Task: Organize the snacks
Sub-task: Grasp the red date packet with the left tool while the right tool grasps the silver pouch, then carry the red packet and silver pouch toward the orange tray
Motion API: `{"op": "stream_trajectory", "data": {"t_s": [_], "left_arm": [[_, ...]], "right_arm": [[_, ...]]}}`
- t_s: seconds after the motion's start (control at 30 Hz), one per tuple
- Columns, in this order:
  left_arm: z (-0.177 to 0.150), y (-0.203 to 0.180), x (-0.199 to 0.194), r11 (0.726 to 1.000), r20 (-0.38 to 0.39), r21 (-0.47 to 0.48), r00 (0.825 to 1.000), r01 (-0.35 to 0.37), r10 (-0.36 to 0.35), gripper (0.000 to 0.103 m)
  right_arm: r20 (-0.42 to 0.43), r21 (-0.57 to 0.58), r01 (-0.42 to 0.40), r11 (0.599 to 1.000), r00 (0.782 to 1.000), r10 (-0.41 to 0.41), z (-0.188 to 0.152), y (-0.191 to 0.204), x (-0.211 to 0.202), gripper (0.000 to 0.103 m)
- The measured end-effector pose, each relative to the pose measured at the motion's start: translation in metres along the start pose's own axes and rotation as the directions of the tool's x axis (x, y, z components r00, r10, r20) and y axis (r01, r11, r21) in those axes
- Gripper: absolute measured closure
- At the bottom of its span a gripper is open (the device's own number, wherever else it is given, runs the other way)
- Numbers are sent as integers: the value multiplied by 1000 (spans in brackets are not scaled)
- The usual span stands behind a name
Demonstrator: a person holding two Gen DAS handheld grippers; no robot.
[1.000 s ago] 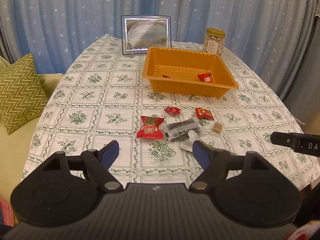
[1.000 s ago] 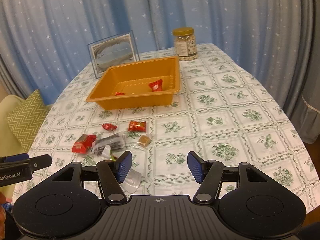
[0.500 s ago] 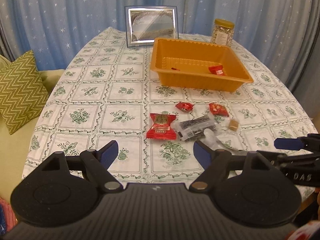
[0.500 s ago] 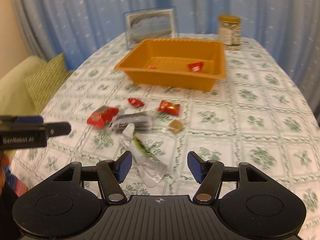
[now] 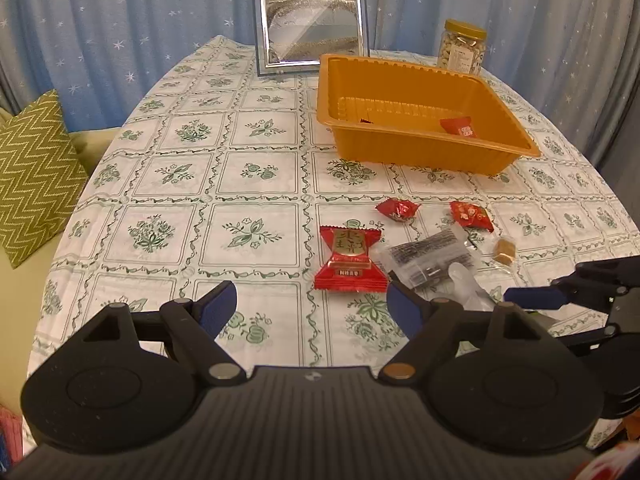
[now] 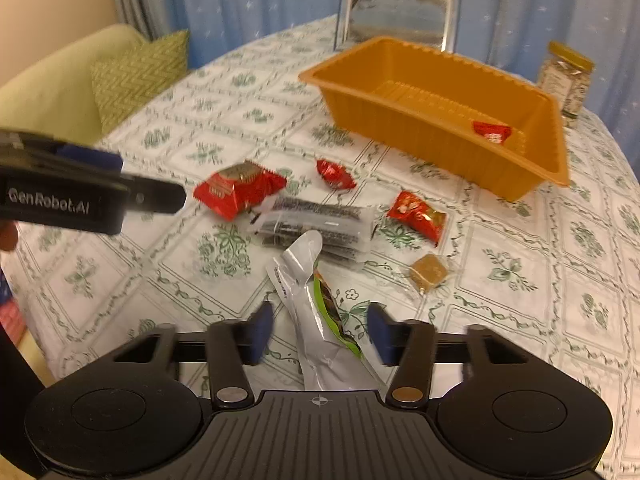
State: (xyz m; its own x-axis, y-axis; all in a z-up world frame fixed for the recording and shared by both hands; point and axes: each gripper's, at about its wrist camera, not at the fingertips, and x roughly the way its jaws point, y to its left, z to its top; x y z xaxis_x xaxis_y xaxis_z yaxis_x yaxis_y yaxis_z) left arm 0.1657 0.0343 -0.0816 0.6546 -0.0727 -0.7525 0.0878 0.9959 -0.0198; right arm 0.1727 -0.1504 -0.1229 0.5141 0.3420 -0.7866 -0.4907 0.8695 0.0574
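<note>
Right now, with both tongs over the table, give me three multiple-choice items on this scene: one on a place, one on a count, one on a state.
1. Where does the glass jar stand?
A. behind the orange tray
B. inside the tray
C. on the cushion

2. How many red snack packets lie on the cloth outside the tray?
A. one
B. three
C. six

3. How do the right tongs stand?
A. shut on the brown candy
B. open, with the silver-green wrapper between the fingers
C. shut and empty

Answers:
1. A: the jar sits past the far rim of the orange tray.
2. B: the large red packet, the small red candy and the red-gold packet lie on the tablecloth.
3. B: the silver-green wrapper lies in the gap, the fingers apart; the brown candy lies off to the side.
</note>
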Motion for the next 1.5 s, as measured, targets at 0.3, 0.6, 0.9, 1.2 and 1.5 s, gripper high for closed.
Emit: {"op": "stream_trajectory", "data": {"t_s": [0.3, 0.6, 0.9, 1.2, 1.5], "left_arm": [[11, -1, 25, 1000, 10, 10, 1000, 26, -26, 24], [26, -8, 55, 998, -12, 49, 999, 49, -48, 50], [26, -17, 69, 992, -76, 99, 994, 84, -76, 79], [15, -23, 33, 996, -47, 74, 998, 42, -38, 81], [4, -36, -16, 998, -21, 47, 999, 42, -41, 81]], "right_arm": [[25, 36, -15, 999, 1000, 14, -7, -1, -5, 77], [103, 223, 26, 974, 993, -50, -18, -29, -36, 77], [106, 316, 34, 948, 992, -70, -24, -44, -42, 77], [125, 377, 36, 925, 988, -90, -23, -47, -58, 77], [134, 429, 52, 902, 984, -120, -20, -44, -82, 77]]}}
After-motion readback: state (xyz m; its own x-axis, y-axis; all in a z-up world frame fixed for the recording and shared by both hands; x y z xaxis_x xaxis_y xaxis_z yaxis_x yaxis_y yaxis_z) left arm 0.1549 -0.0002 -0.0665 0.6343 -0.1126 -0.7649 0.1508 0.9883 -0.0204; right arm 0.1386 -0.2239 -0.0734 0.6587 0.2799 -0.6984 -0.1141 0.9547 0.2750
